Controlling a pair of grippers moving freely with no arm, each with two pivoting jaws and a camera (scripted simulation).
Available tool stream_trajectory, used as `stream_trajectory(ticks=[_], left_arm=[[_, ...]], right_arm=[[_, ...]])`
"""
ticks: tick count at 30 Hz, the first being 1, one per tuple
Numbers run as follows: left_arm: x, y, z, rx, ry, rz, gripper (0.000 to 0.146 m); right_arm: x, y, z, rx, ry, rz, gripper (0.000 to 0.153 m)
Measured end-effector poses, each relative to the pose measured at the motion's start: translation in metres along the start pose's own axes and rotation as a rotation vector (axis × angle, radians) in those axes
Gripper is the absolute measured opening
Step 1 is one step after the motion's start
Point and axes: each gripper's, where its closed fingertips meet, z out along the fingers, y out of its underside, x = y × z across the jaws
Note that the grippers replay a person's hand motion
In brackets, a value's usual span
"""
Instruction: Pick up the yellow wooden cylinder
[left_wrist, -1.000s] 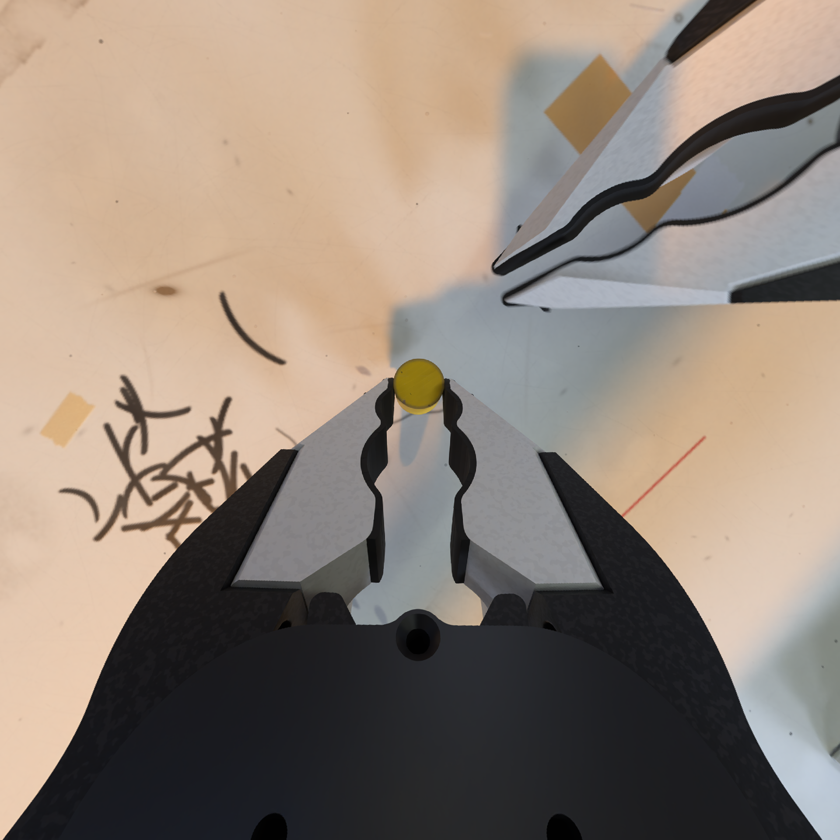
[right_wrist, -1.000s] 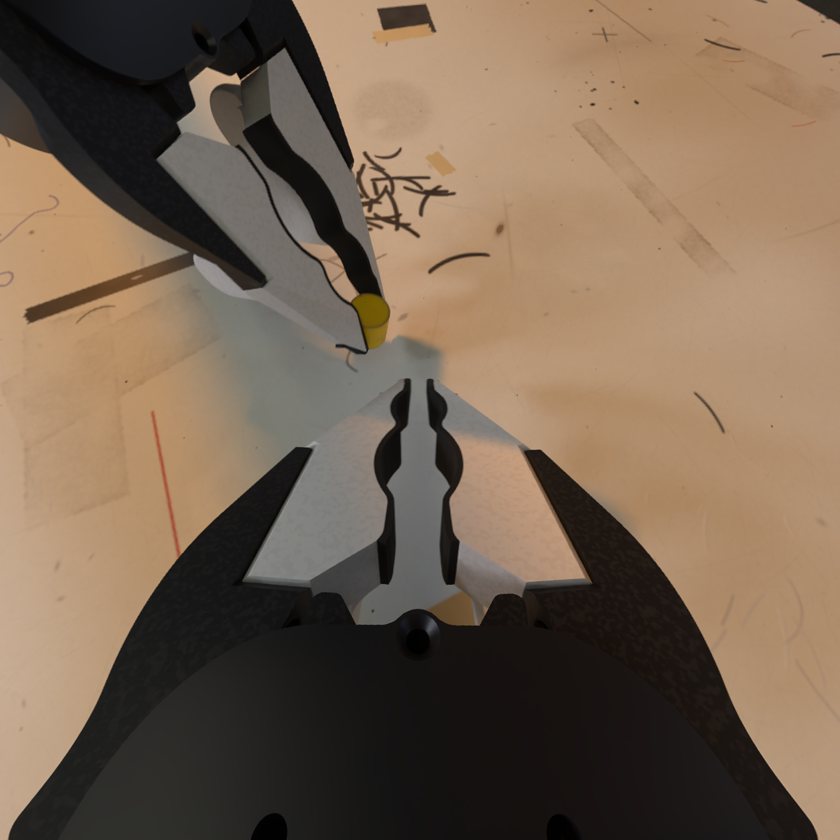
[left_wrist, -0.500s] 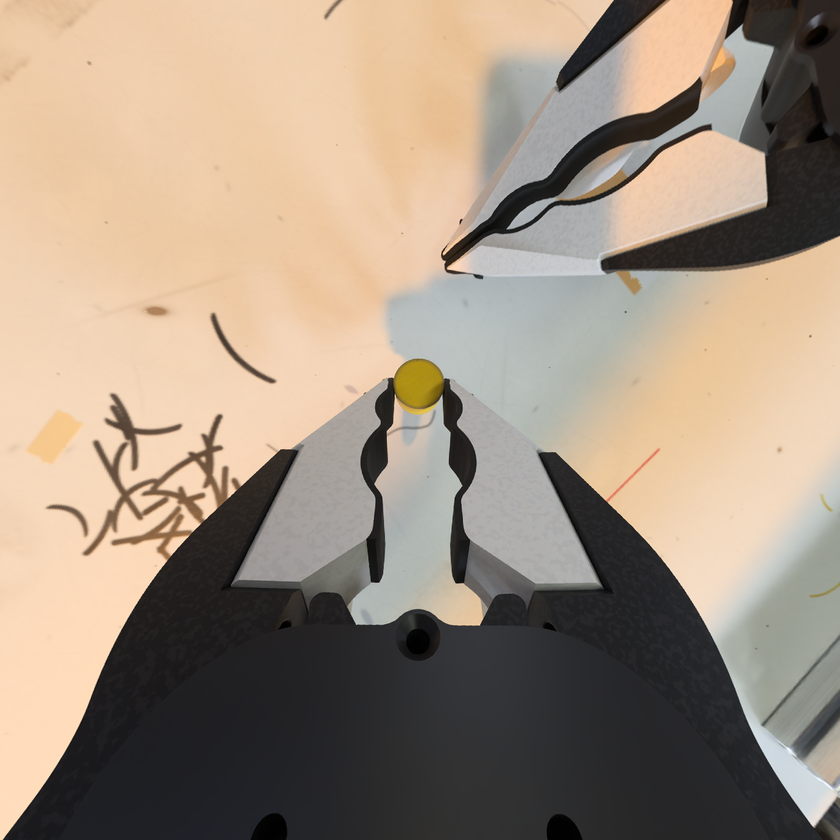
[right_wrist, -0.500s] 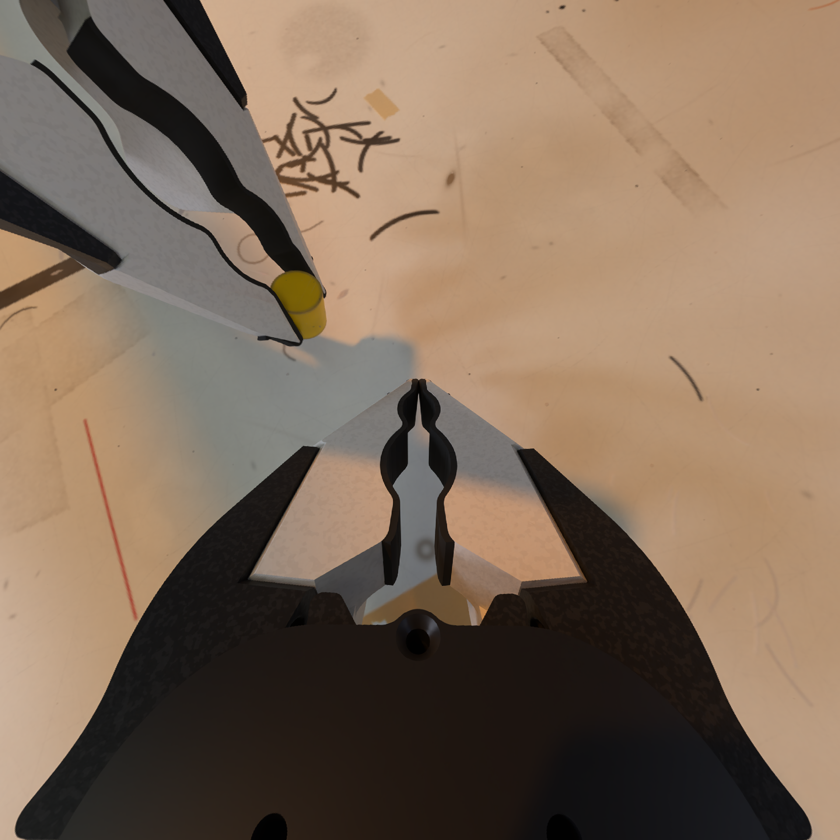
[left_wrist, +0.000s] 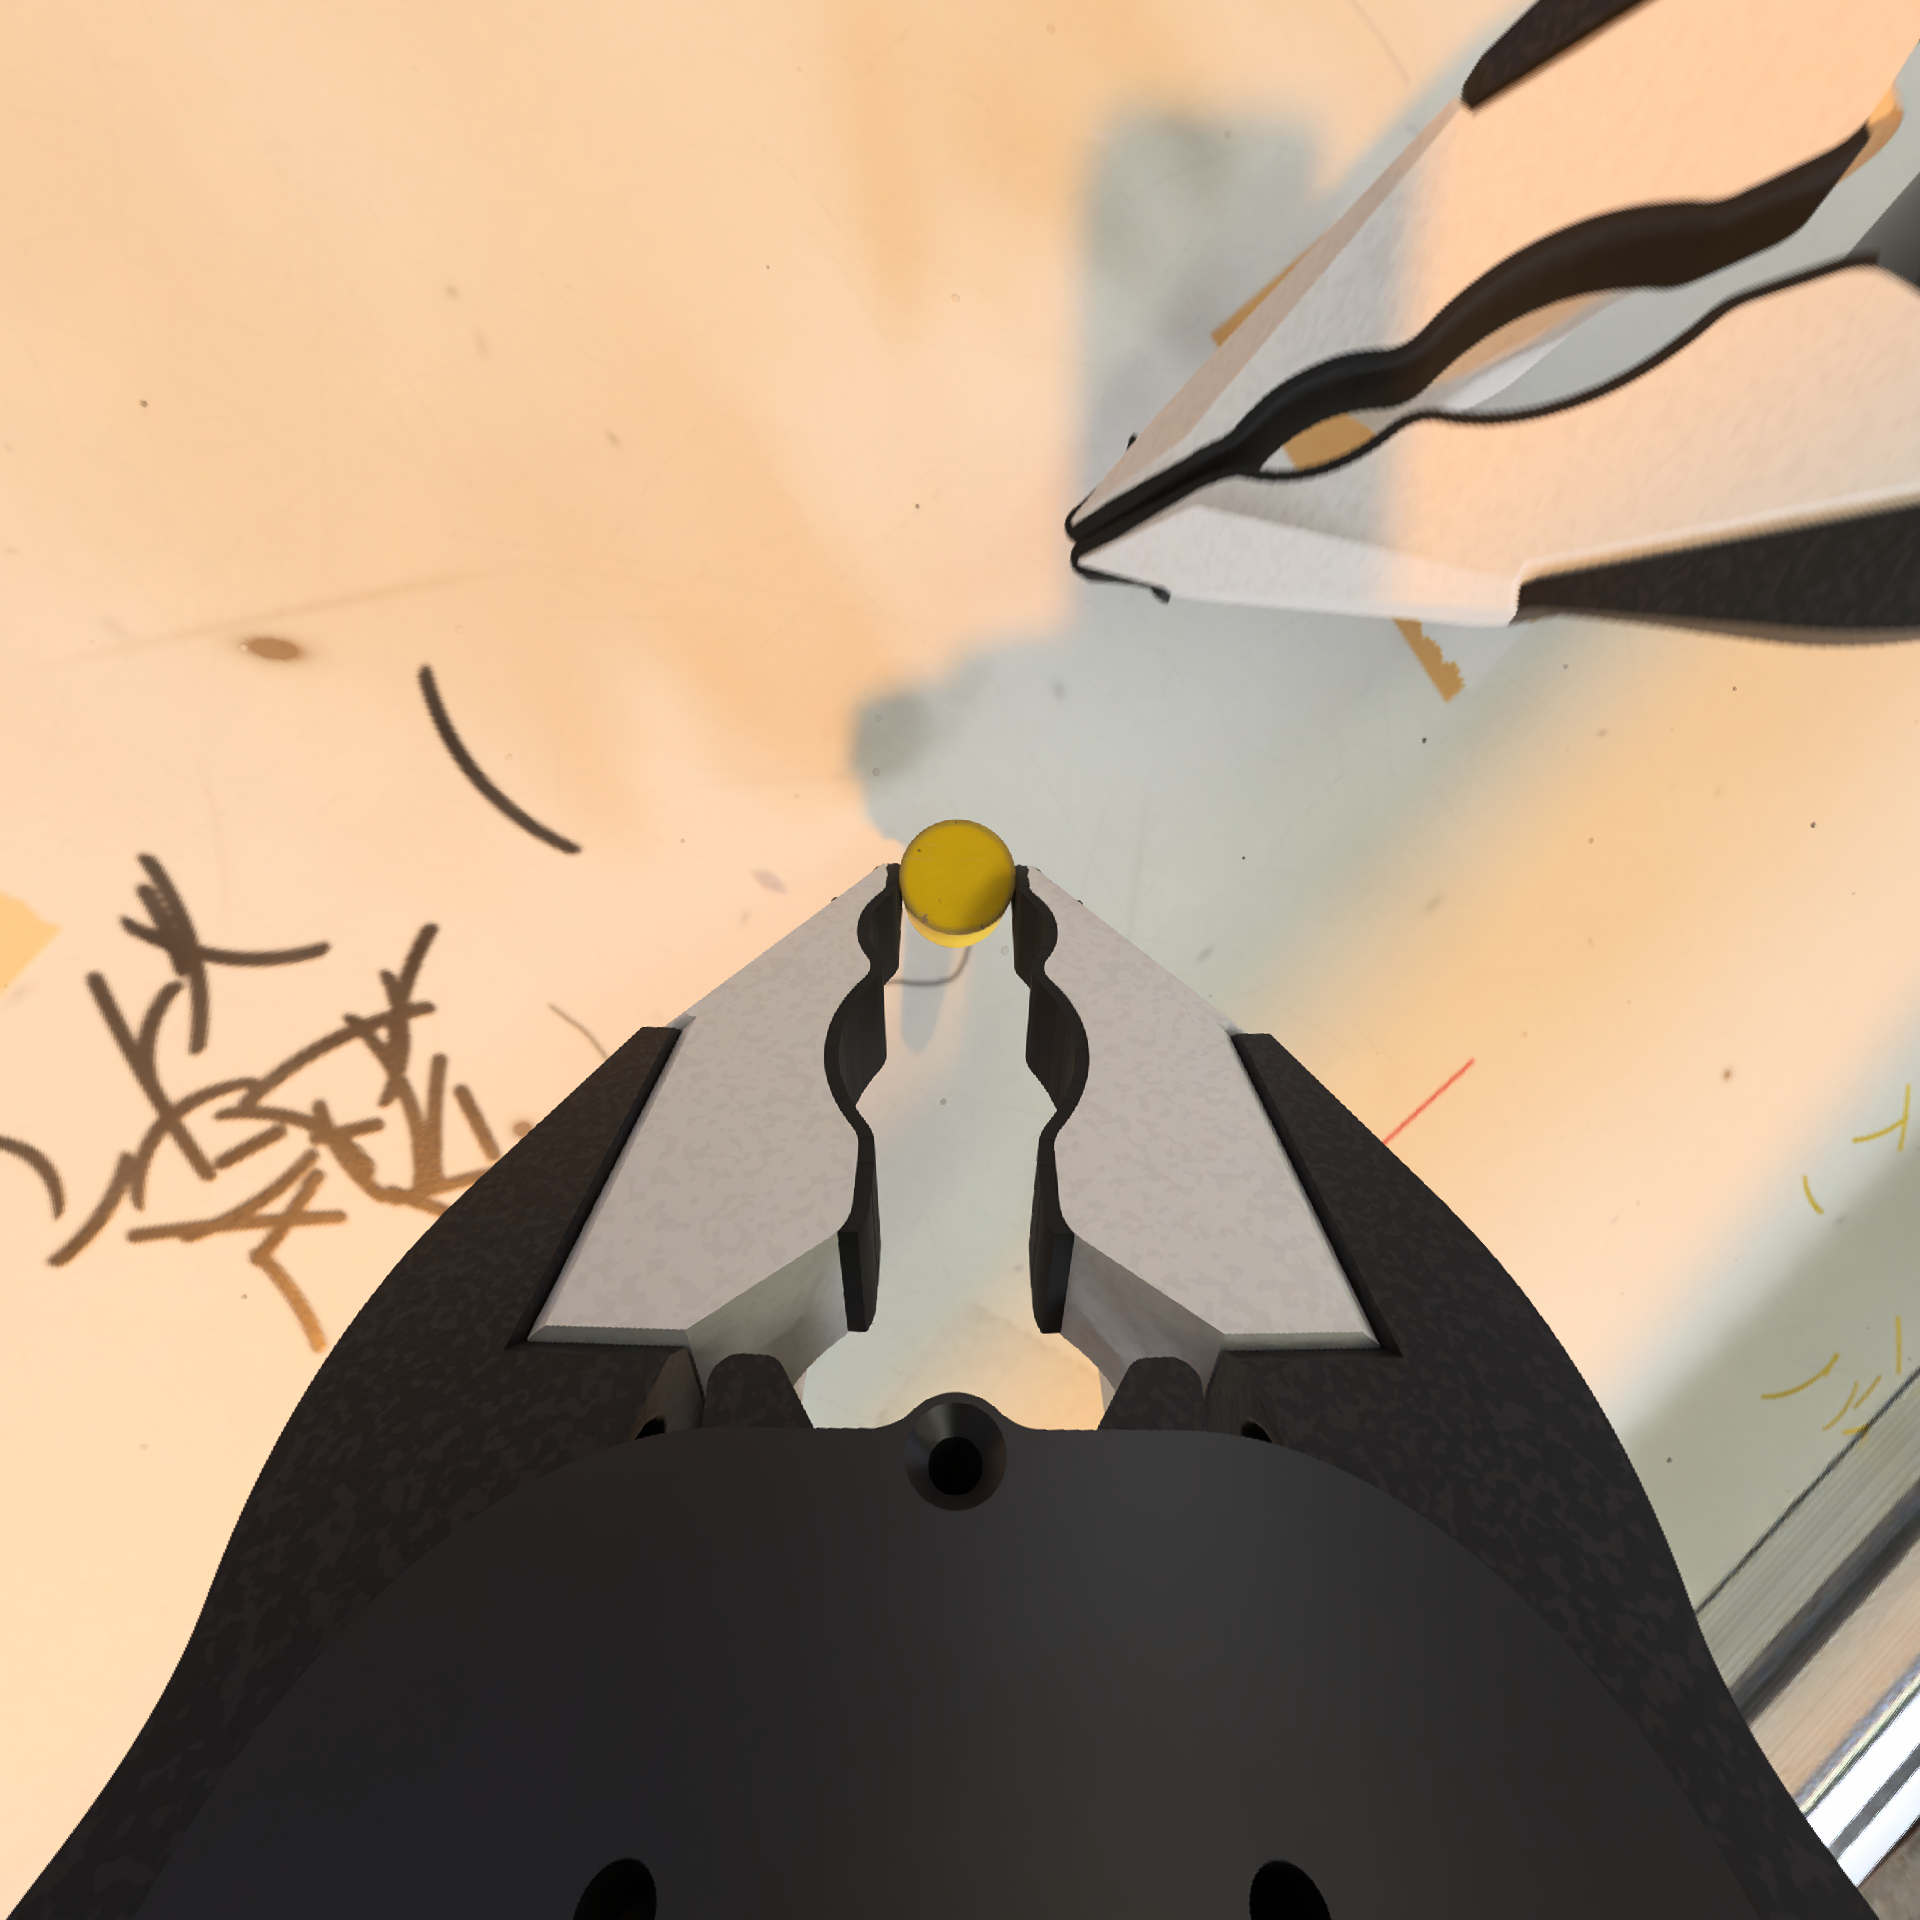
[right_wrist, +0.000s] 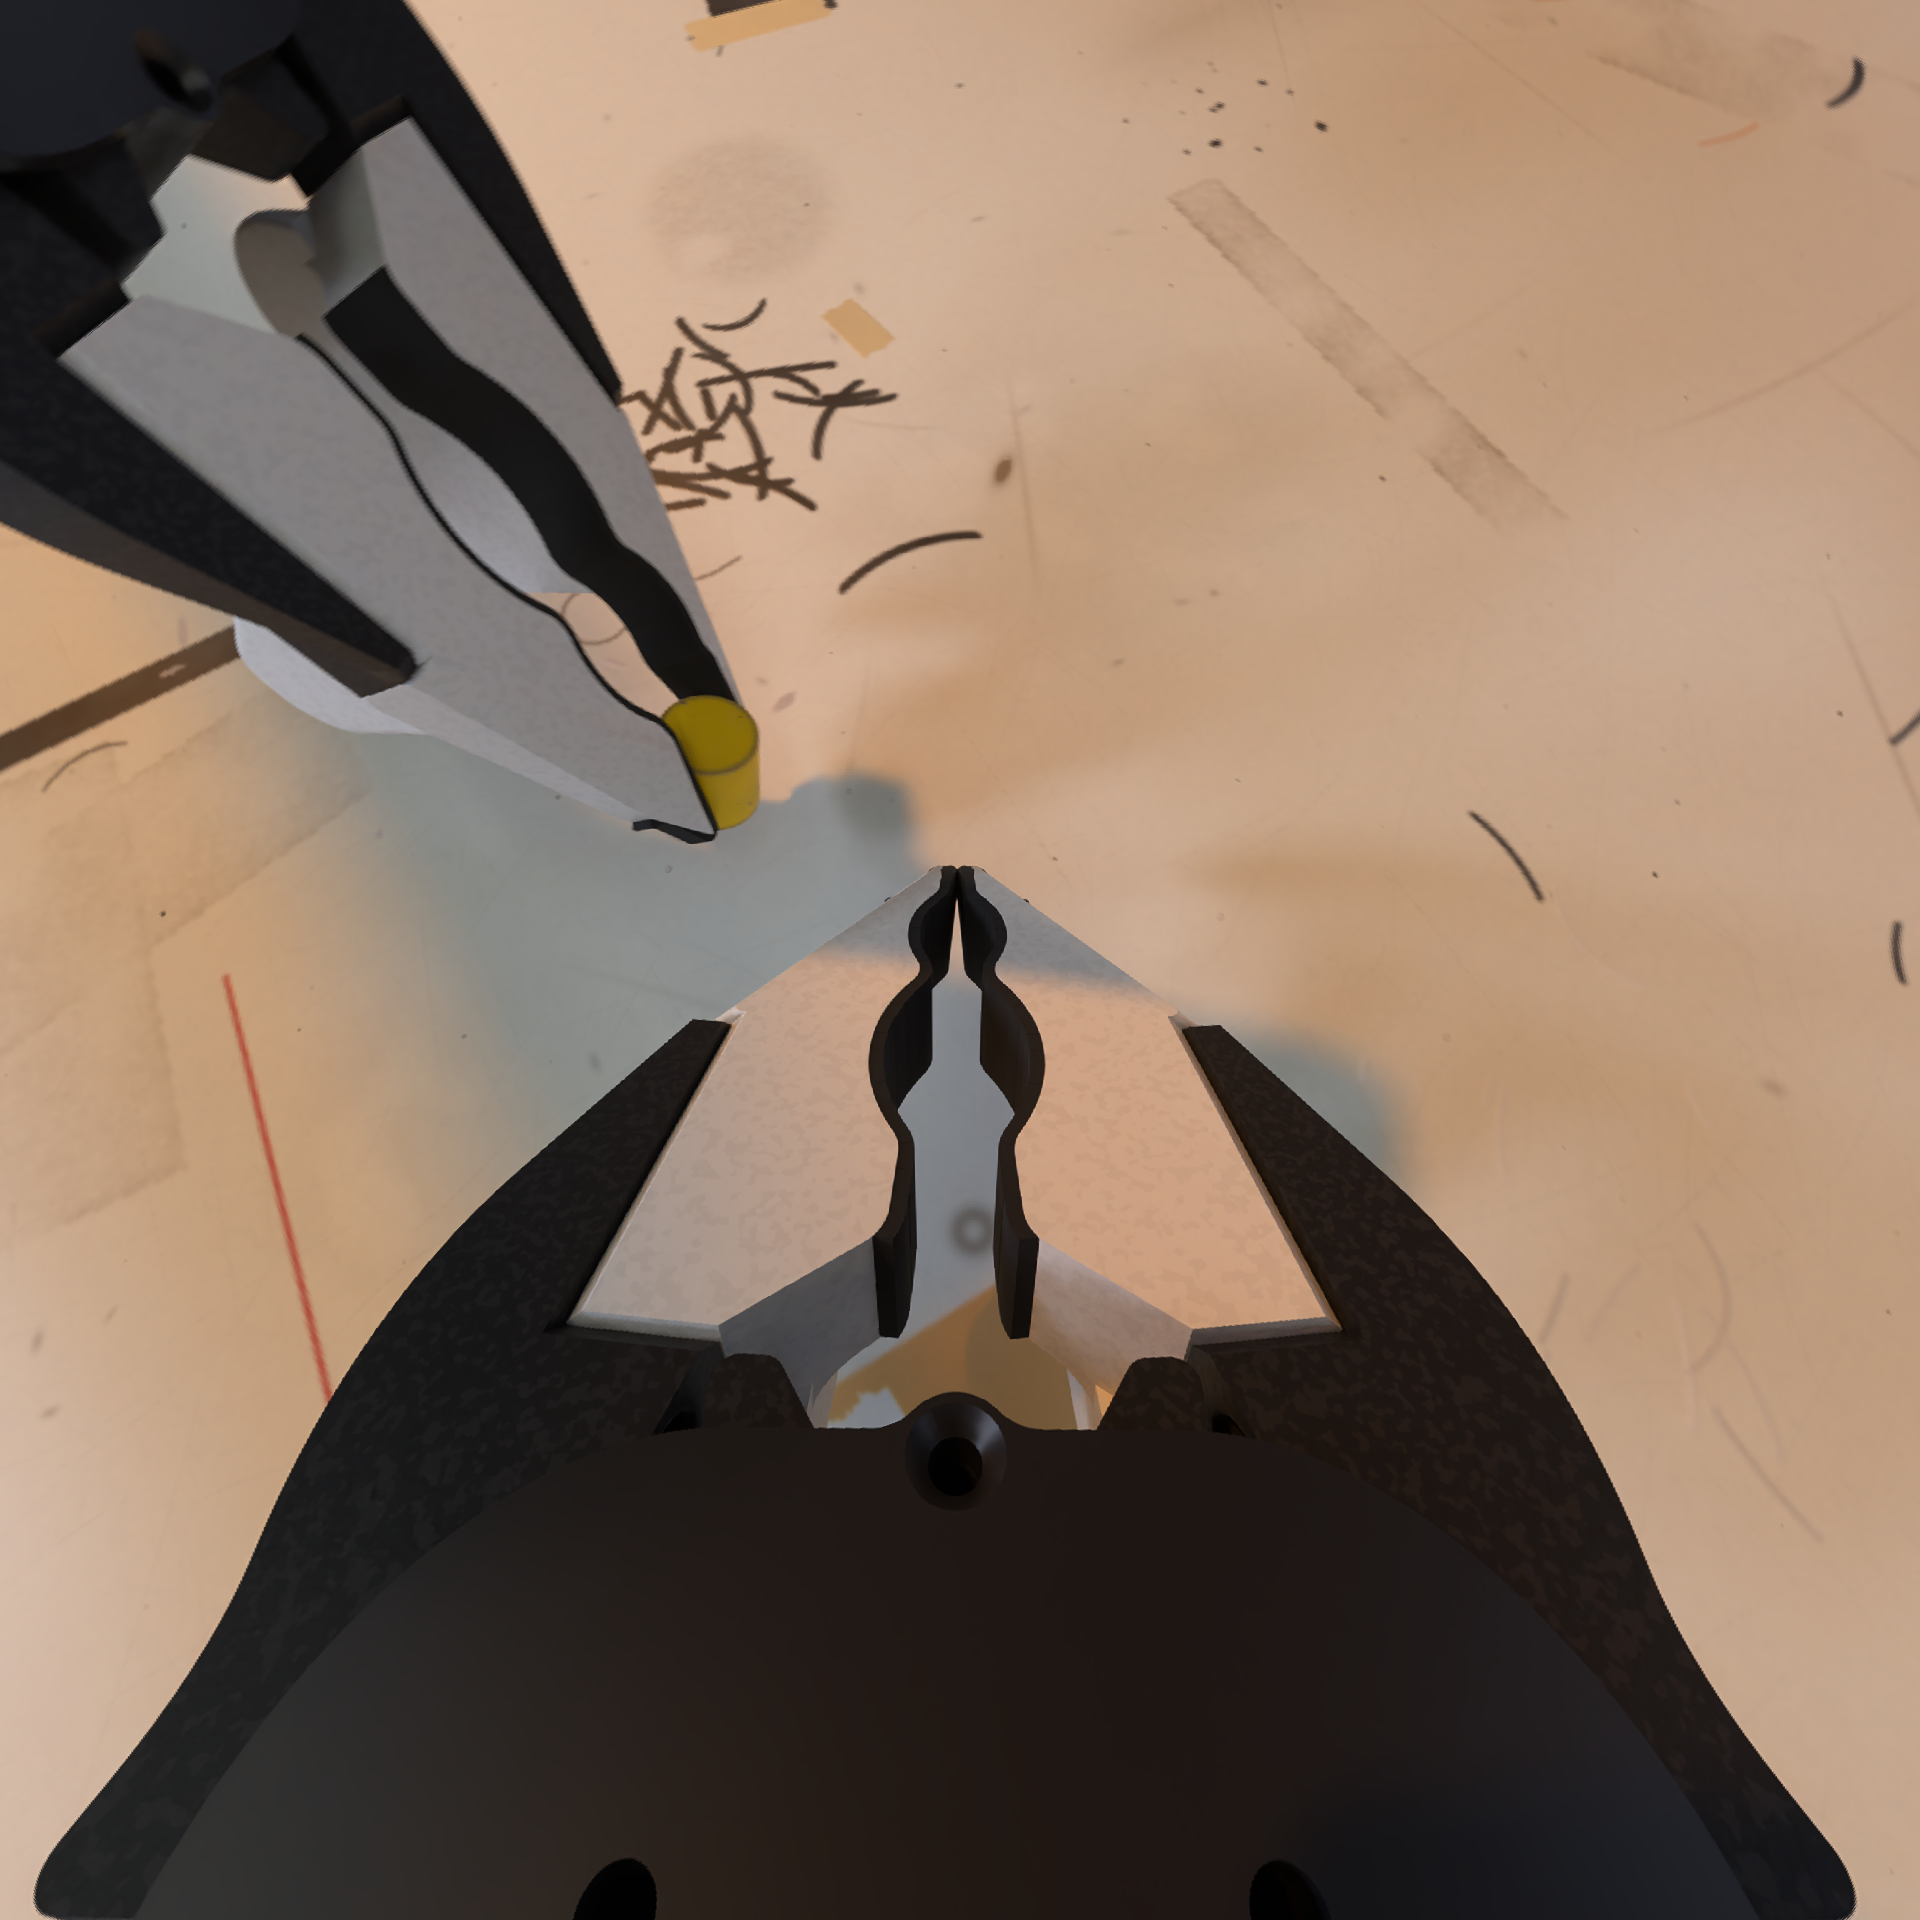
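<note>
Left tongs (left_wrist: 956, 883) pinch the yellow wooden cylinder (left_wrist: 956, 878) at their very tips, apparently clear of the worktop (left_wrist: 520, 364). Right tongs (right_wrist: 956, 873), closed and empty, hover nearby. Lift step under way; next, raise steadily, since the tip grip is shallow.

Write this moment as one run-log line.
left gripper: shut on yellow cylinder, pinched at fingertips | cylinder: upright, lifted off table | right gripper: shut, empty, beside
</note>
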Motion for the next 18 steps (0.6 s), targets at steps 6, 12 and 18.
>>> stream_trajectory(ticks=[6,12,18], left_arm=[[-0.002,0.001,0.001,-0.005,0.001,0.003,0.021],[-0.002,0.0,-0.001,0.006,0.0,-0.007,0.021],[-0.006,0.001,0.001,0.005,0.004,-0.016,0.021]], right_arm=[[0.002,0.006,0.007,-0.049,0.0,0.0,0.0],[0.0,0.017,0.013,-0.113,-0.009,0.016,0.0],[-0.004,0.016,0.015,-0.113,-0.01,-0.002,0.0]])
